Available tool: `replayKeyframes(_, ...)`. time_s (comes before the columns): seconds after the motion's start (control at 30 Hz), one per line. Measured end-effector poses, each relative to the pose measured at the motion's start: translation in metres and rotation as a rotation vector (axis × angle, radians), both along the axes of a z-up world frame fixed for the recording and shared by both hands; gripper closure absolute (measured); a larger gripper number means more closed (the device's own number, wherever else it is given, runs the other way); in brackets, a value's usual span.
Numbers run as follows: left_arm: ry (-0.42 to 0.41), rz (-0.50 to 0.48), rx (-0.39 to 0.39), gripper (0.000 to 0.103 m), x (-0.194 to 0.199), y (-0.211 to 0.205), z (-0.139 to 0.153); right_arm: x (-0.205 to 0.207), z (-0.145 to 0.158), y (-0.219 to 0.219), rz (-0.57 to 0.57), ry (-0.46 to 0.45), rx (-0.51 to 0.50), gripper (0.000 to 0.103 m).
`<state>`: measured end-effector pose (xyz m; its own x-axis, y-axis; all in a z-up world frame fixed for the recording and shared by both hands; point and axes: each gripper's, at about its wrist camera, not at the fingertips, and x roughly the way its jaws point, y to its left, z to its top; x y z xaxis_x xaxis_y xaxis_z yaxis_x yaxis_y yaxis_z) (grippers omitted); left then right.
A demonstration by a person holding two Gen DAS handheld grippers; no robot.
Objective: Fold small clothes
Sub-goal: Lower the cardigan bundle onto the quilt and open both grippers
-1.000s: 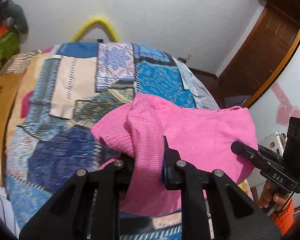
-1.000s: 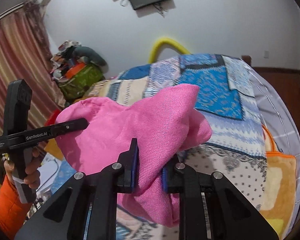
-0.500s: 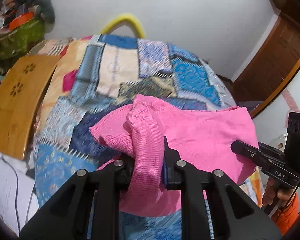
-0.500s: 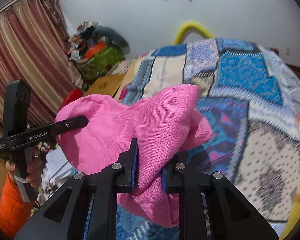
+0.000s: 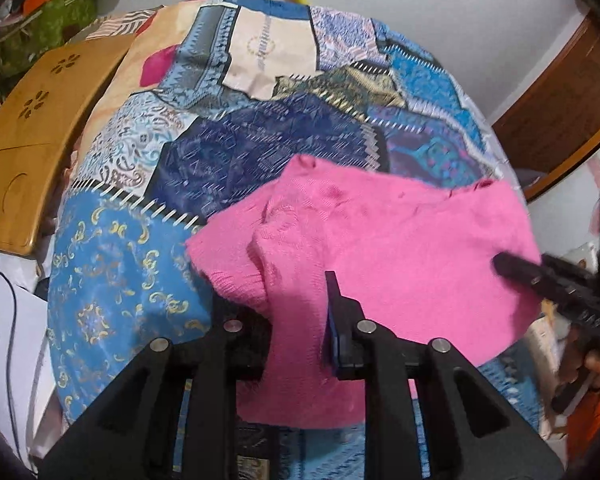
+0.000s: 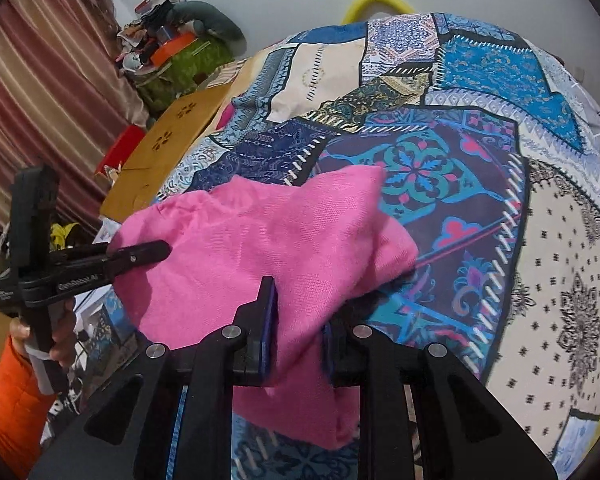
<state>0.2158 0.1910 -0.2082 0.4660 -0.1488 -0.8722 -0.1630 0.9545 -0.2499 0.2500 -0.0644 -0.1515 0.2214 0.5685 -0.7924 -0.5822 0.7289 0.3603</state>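
Both wrist cameras close above the bed (image 5: 228,168), angled steeply down along their jaws, sharing the pink garment (image 6: 260,248), edges somewhat blurred

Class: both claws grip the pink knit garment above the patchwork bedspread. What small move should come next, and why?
Probably lower it onto the patchwork bedspread. The left claw and right claw each pinch the pink knit garment, which hangs bunched between them, so it needs laying flat before folding.

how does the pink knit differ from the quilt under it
The pink knit is one plain colour; the quilt is a patchwork of blue, cream and purple prints. The knit is small and bunched, pinched at two ends by hand-held grippers; the quilt is large and spread flat over the bed. Both are fabric.
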Motion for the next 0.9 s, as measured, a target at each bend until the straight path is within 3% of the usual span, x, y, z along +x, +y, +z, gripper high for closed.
replayKeyframes(0.17,0.021,0.008,0.093,0.077,-0.005,0.011,-0.005,-0.003,0.015,-0.016,-0.019,-0.090,-0.040,0.085)
replayKeyframes(0.37,-0.026,0.024,0.240,0.072,-0.003,0.014,0.018,-0.006,0.037,-0.015,0.000,-0.160,-0.011,0.085)
replayKeyframes(0.5,-0.079,0.002,0.213,0.049,0.000,0.006,0.031,-0.010,0.038,0.009,0.071,-0.159,0.013,0.083)
replayKeyframes(0.6,-0.084,-0.046,0.170,0.046,0.008,-0.007,0.029,-0.009,0.026,0.030,0.123,-0.144,-0.003,0.072)
replayKeyframes(0.77,-0.010,-0.067,0.182,0.045,0.033,-0.019,0.000,0.001,-0.001,0.050,0.149,-0.117,-0.072,0.071)
replayKeyframes(0.9,0.019,-0.036,0.192,0.044,0.046,-0.010,-0.019,0.016,-0.013,0.040,0.114,-0.126,-0.108,0.071)
